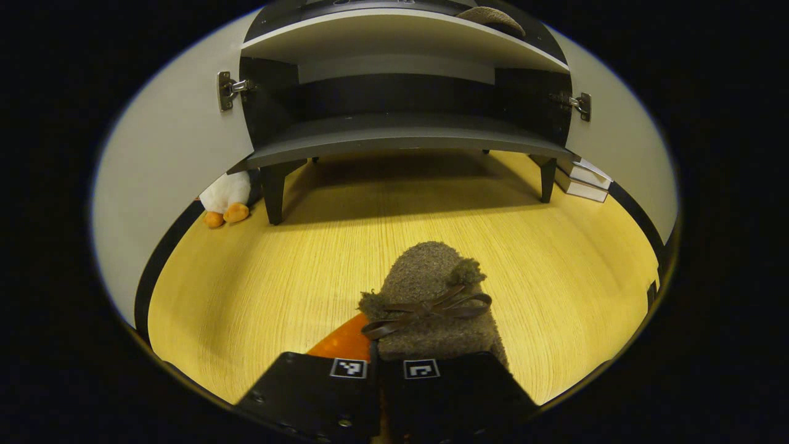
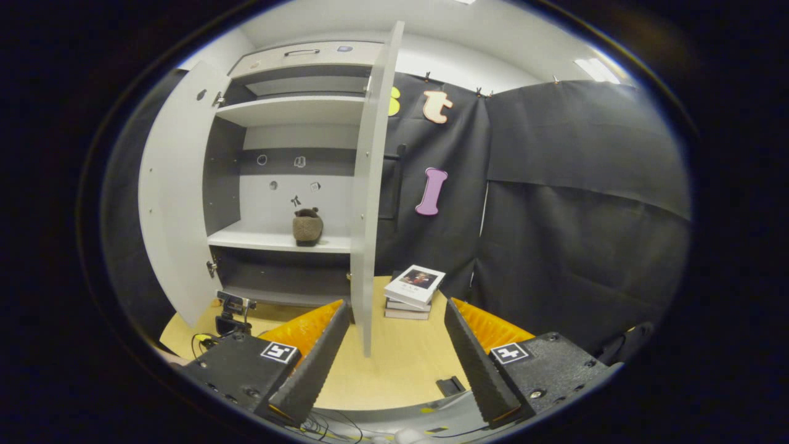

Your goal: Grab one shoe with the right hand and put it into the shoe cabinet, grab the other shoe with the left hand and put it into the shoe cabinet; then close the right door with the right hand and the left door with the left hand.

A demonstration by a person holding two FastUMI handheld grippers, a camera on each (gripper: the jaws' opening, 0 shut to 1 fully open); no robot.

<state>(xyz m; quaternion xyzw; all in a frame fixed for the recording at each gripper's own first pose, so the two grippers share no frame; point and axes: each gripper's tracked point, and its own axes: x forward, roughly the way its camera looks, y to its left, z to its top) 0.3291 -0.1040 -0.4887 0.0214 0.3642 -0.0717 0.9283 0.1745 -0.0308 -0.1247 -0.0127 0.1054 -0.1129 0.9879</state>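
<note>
A brown fuzzy shoe (image 1: 431,296) with a bow lies low over the wooden floor, toe toward the shoe cabinet (image 1: 394,132). My left gripper (image 1: 376,365) is shut on its heel end. The cabinet stands open ahead, with its left door (image 1: 179,142) and right door (image 1: 622,142) swung out. The other brown shoe (image 2: 307,227) rests on a middle shelf (image 2: 259,240) of the cabinet, and its toe (image 1: 493,17) shows on the shelf above. My right gripper (image 2: 396,305) is open and holds nothing, well back from the right door's edge (image 2: 370,185).
A white plush toy (image 1: 227,197) with orange feet sits by the cabinet's left leg. A stack of books (image 2: 414,287) lies on the floor right of the cabinet. A small black device with cables (image 2: 231,308) stands near the left door (image 2: 175,203).
</note>
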